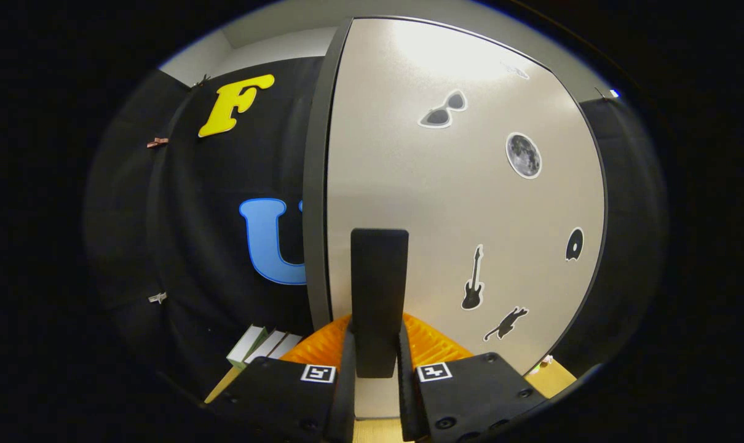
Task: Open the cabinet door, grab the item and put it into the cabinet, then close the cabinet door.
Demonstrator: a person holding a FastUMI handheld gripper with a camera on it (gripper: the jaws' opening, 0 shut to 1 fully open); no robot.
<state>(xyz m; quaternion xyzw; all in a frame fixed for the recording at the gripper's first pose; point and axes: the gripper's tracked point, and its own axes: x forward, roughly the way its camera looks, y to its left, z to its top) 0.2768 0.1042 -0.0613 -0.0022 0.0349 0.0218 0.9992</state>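
With both fingers pressed against the sides of the cabinet door handle, the gripper is clenched on it. Handle is a flat, matte, dark bar with rounded corners, standing upright on the door, its lower end sitting between the fingers.

Cabinet door: smooth pale panel, slightly glossy, glare patch near its top. Thin dark trim runs round its outline. Door's near edge is a dark grey vertical band just beside the handle, on the side toward the cloth wall.

Flat die-cut stickers on the door face: sunglasses, a round moon, a guitar, a small running-animal silhouette, and a dark rounded shape near the far edge that I can't identify.

Orange ribbed pads show behind the fingers, fine parallel ridges. Two square fiducial markers sit on the gripper body.

Item to stow: cannot tell which it is. Only candidate in sight is a small stack of flat box-like things, white and green, lying on the light wood tabletop beyond the door's near edge, close to the cloth wall.

Room to move: open space beside the door's near edge, bounded by the draped cloth; a few clips pin that cloth. Tabletop strip also shows under the door's far lower corner.
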